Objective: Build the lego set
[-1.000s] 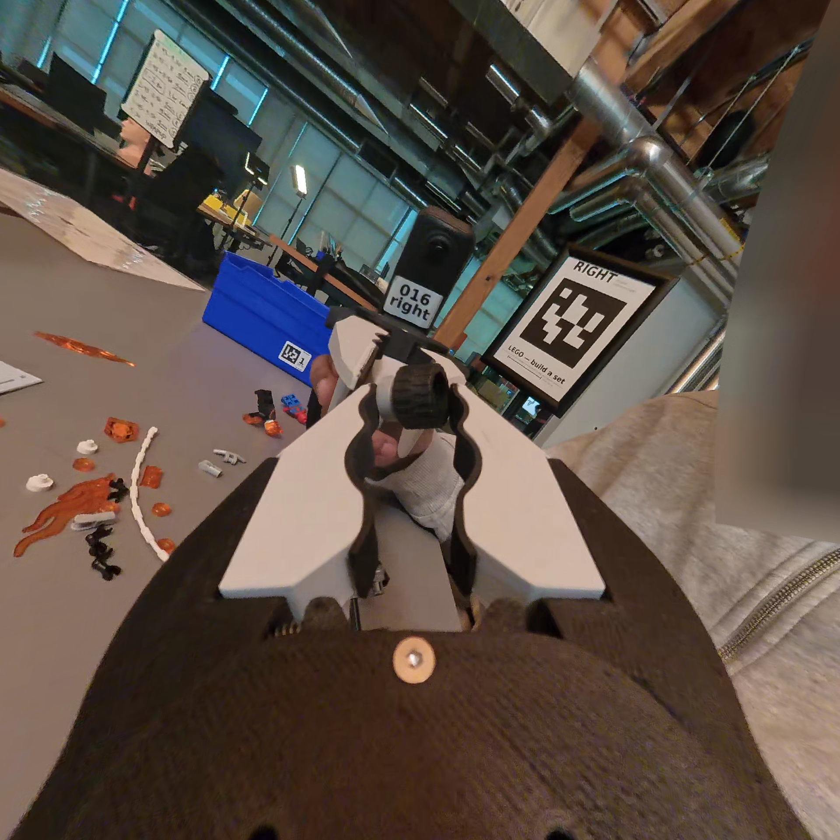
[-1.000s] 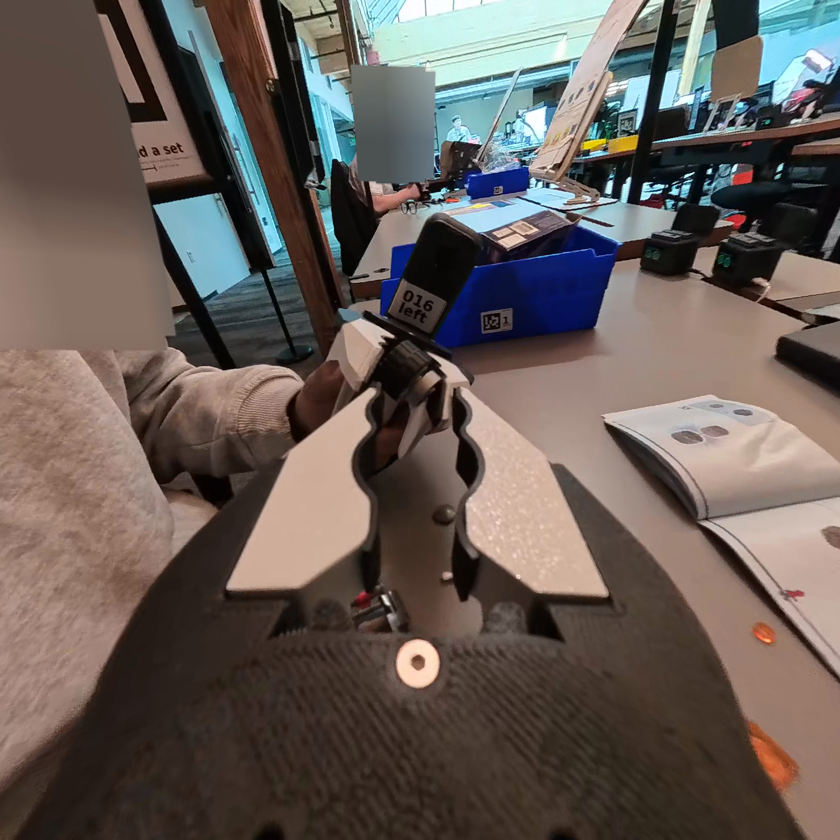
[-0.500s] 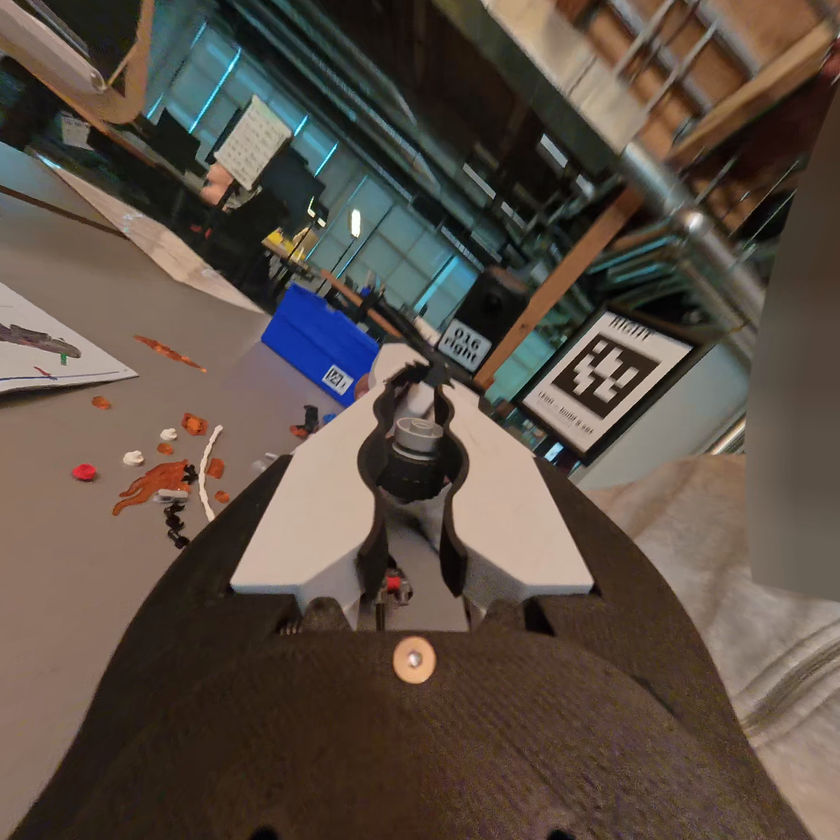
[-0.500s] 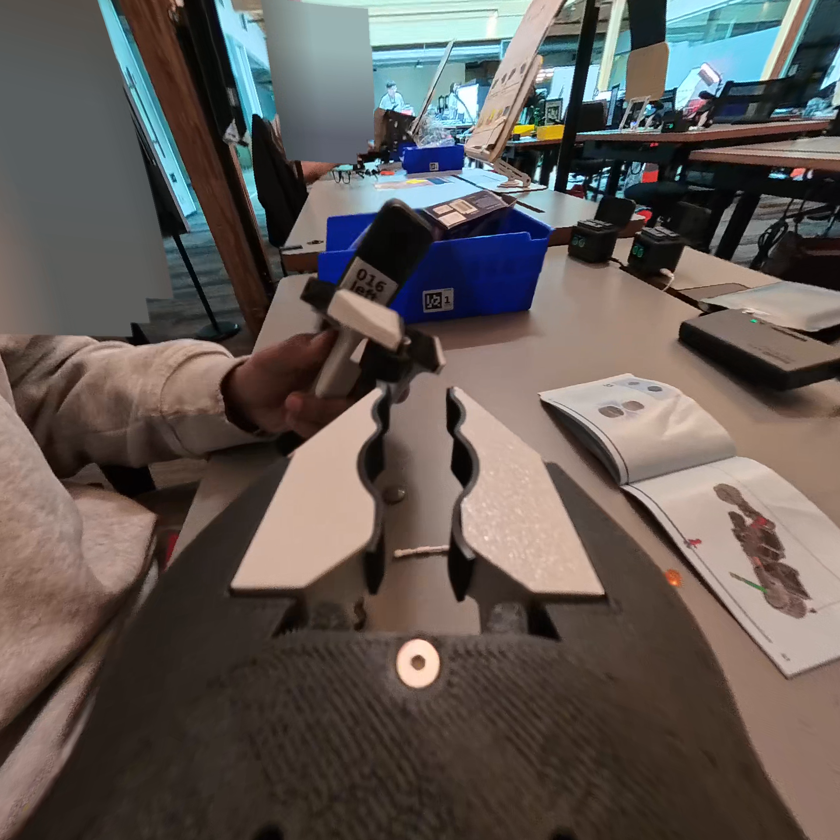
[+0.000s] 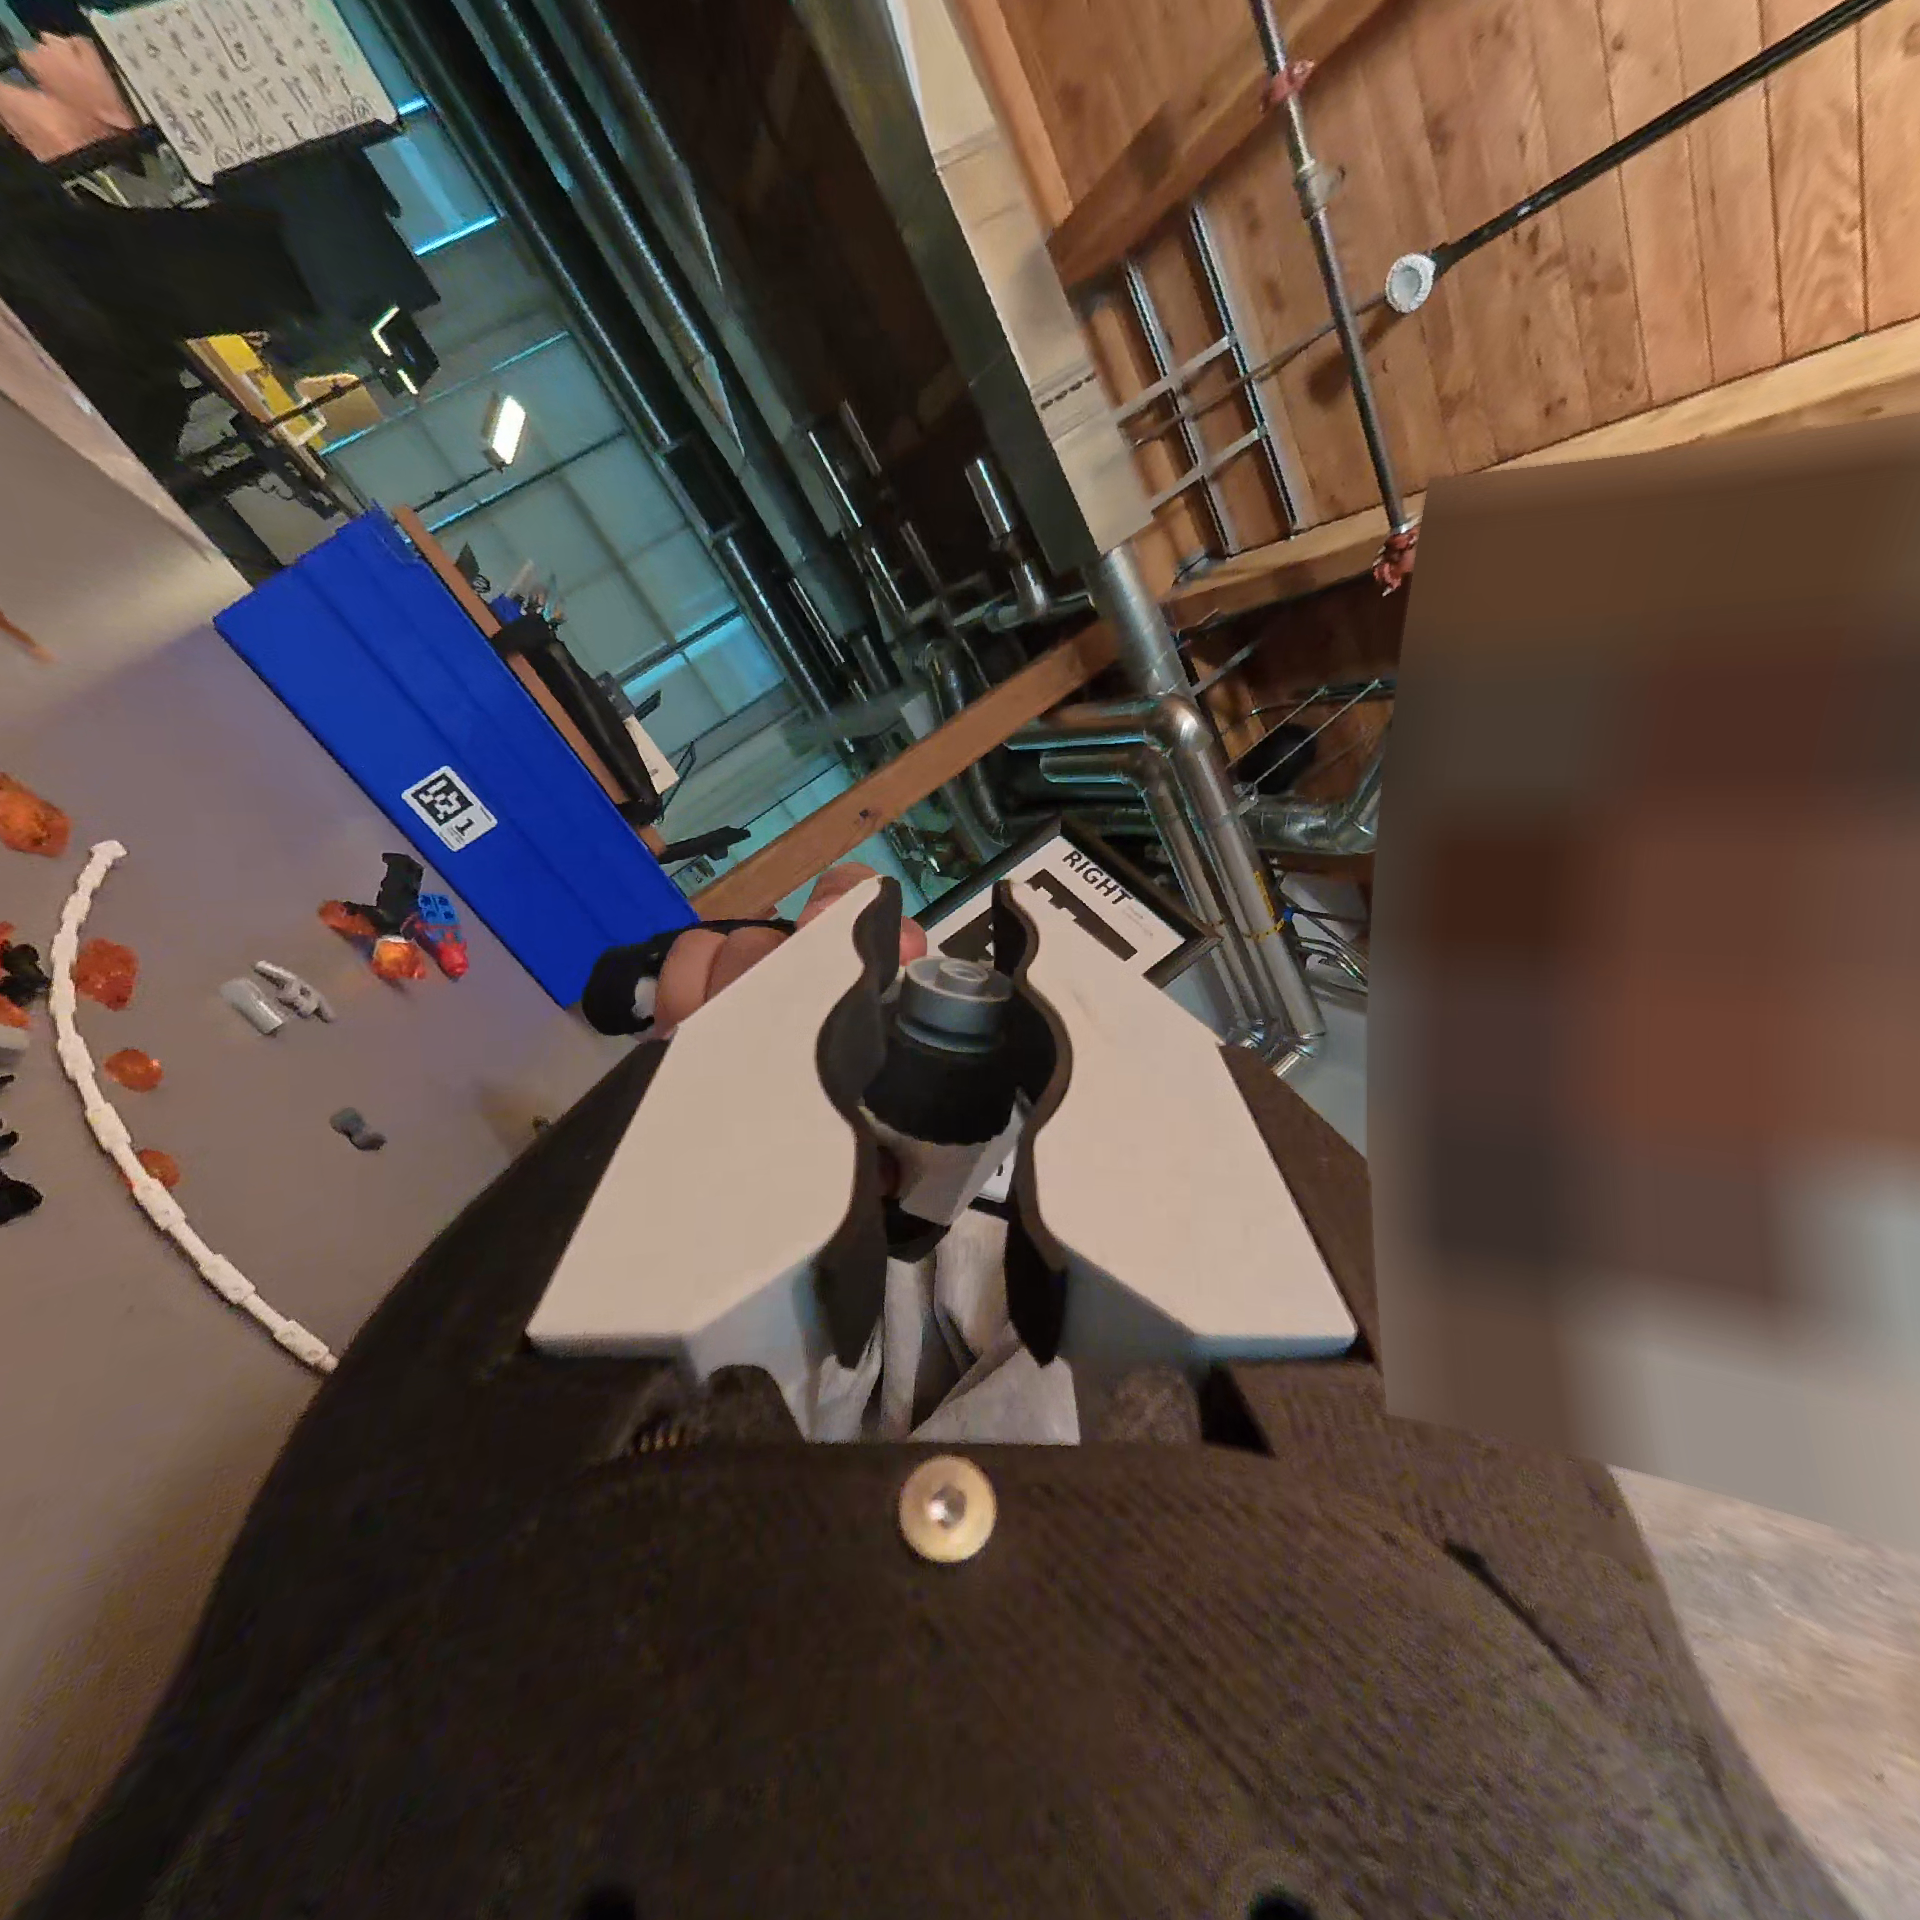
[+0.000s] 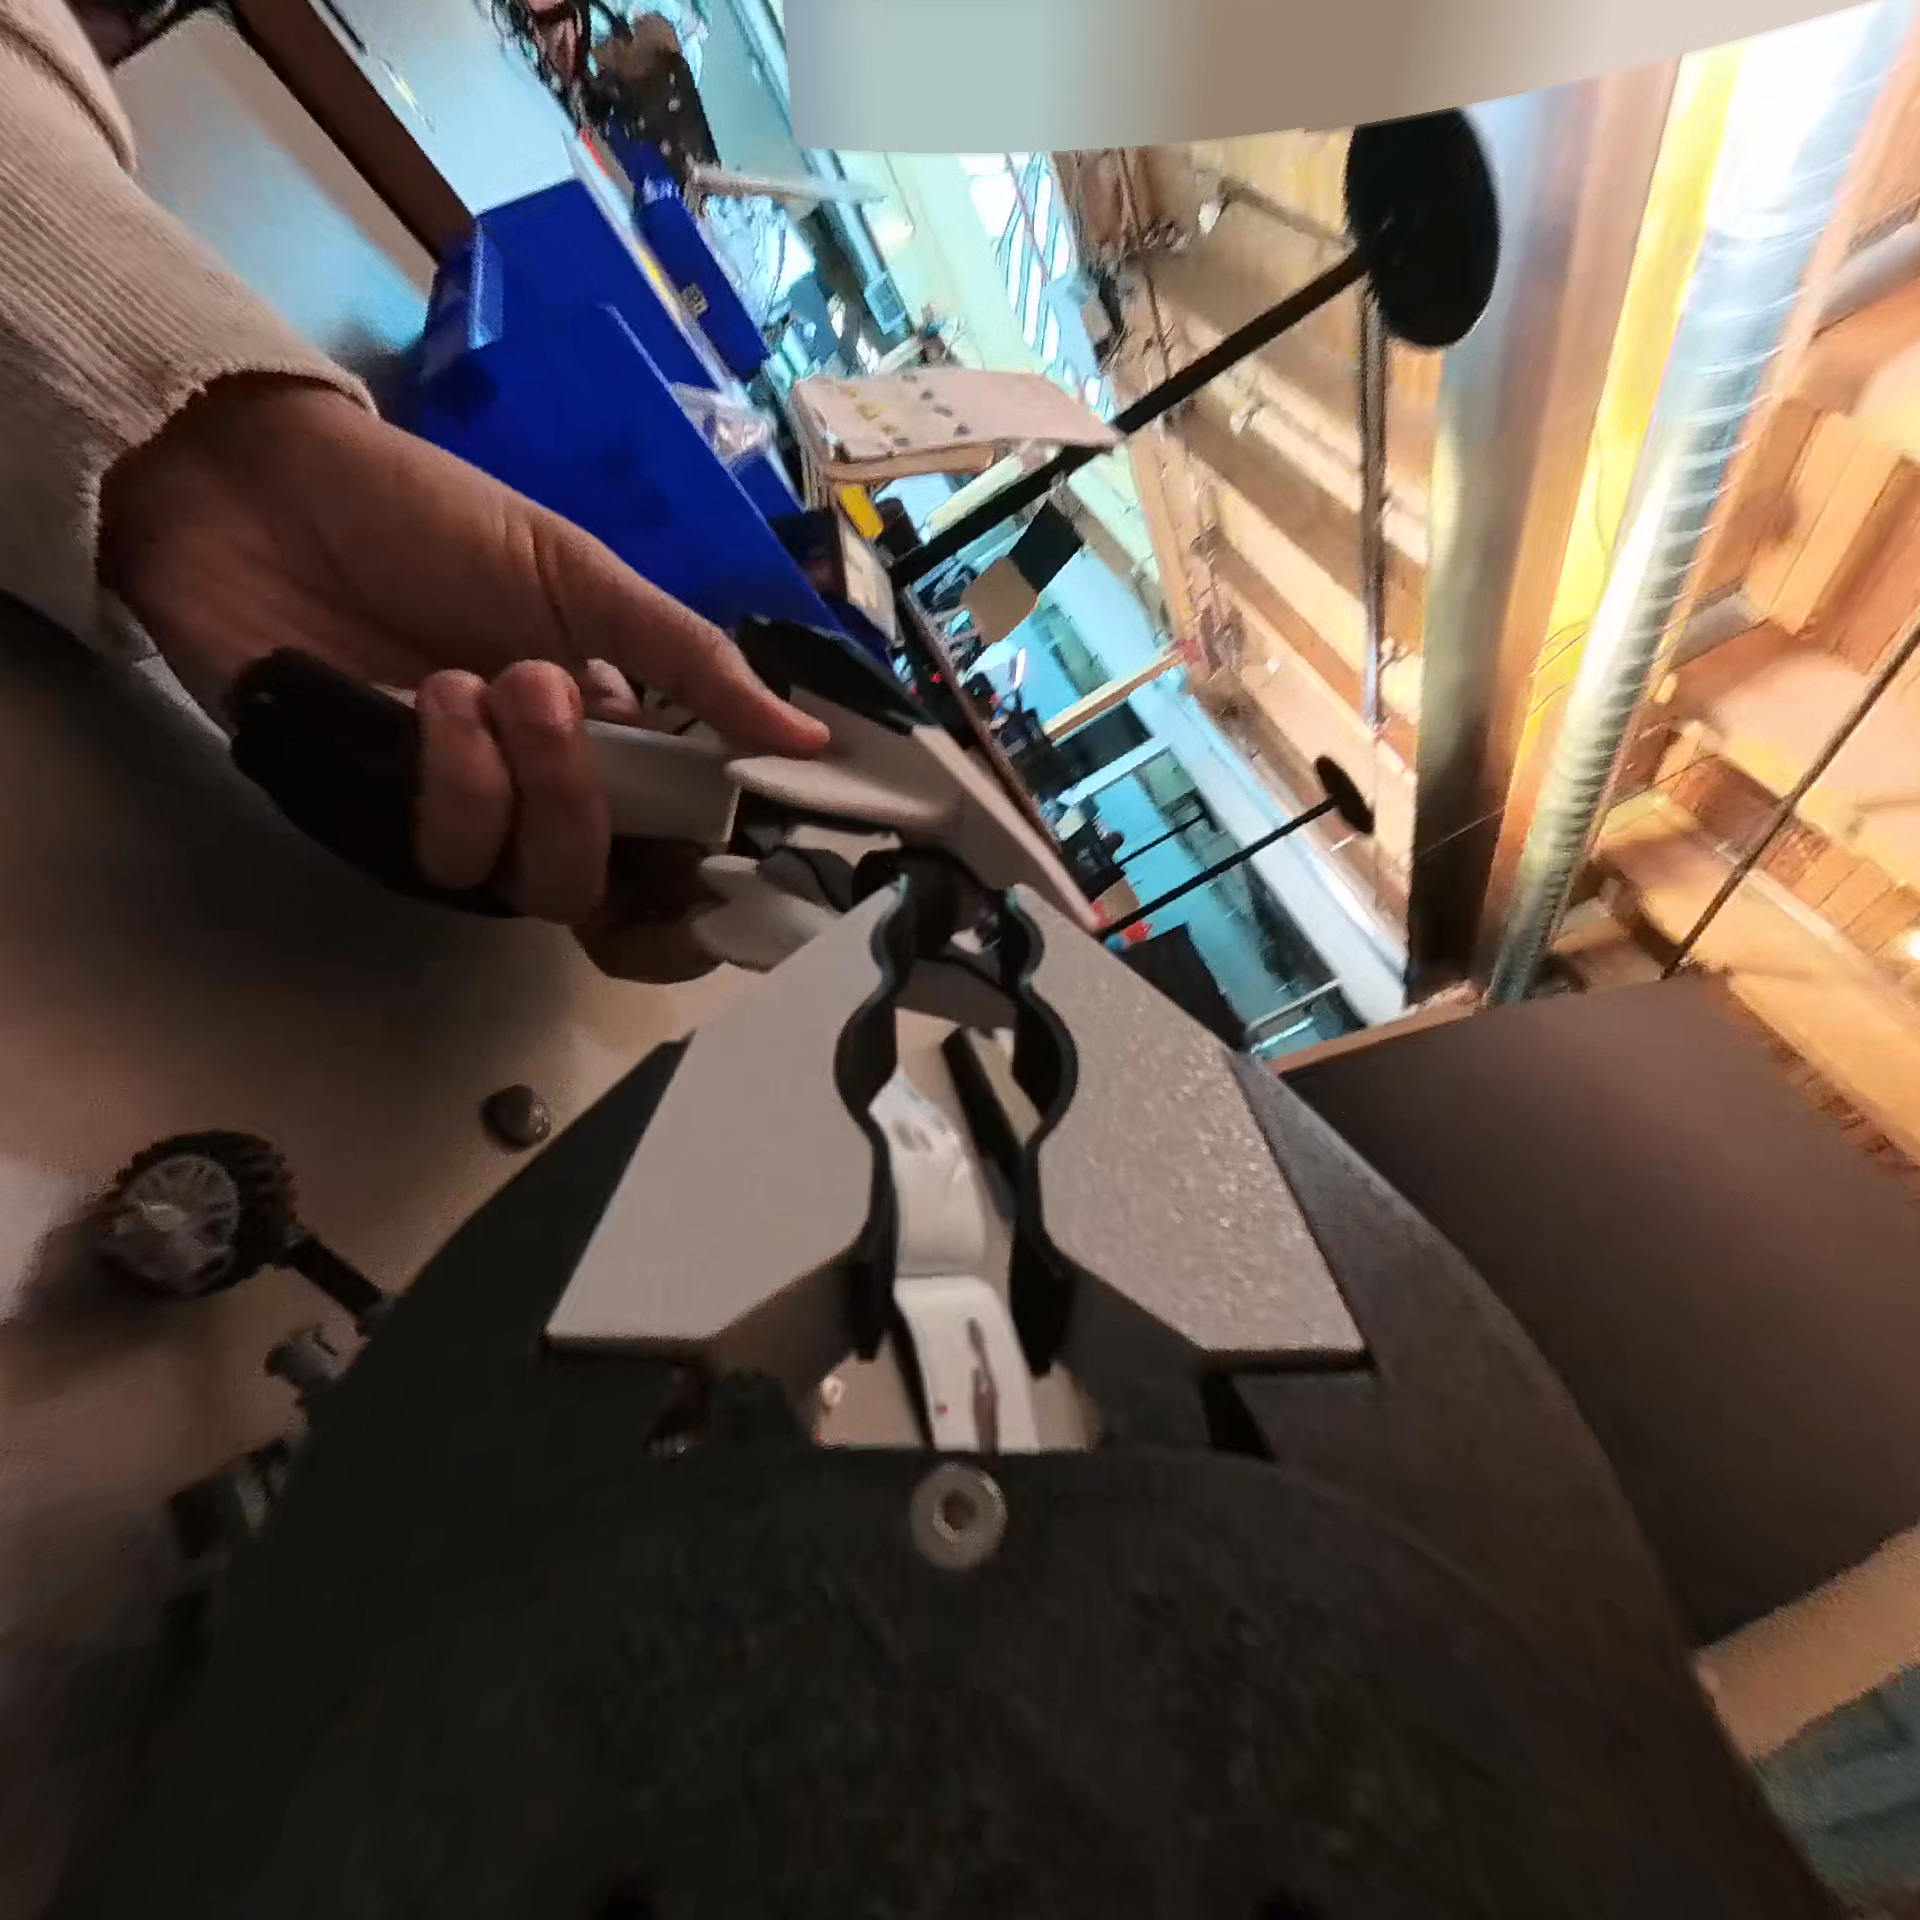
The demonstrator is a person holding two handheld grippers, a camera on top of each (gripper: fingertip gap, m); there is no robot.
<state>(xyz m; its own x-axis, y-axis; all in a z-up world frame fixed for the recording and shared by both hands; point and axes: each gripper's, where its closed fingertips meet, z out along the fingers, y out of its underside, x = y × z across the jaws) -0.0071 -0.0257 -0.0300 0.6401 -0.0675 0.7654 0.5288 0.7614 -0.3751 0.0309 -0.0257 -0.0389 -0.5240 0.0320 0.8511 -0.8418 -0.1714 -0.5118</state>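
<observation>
The left hand-held gripper [image 5: 940, 940] is closed around a small black wheel [image 5: 940, 1075] with a grey hub, lifted off the tabletop [image 5: 208, 1039]. The right hand-held gripper [image 6: 954, 925] has its fingers a little apart with nothing between them. Orange bits [image 5: 104, 971], a white chain [image 5: 114, 1122] and a blue bin [image 5: 436, 769] lie behind. Another wheel [image 6: 192, 1210] lies beside the right one.

- Left gripper [image 5: 943, 940]: fingers [image 5: 727, 1164] smooth matt grey plastic w/ black rubbery inner edges; body coarse, woven-looking black, one shiny metal screw.
- Wheel [image 5: 940, 1070] betw. them: matt black ribbed rubber tyre, satin grey plastic hub.
- Right gripper [image 6: 956, 920]: finger faces speckled, grainy grey.
- Blue bin [image 5: 447, 769]: smooth plastic, slight sheen.
- Table [image 5: 208, 1351]: matt grey, smooth.
- Flame pieces [image 5: 104, 971]: glossy translucent orange plastic.
- Sleeve [image 6: 135, 218]: ribbed beige knit cloth.
- Ceiling [image 5: 1558, 187]: bare wood planks; metal pipes.
</observation>
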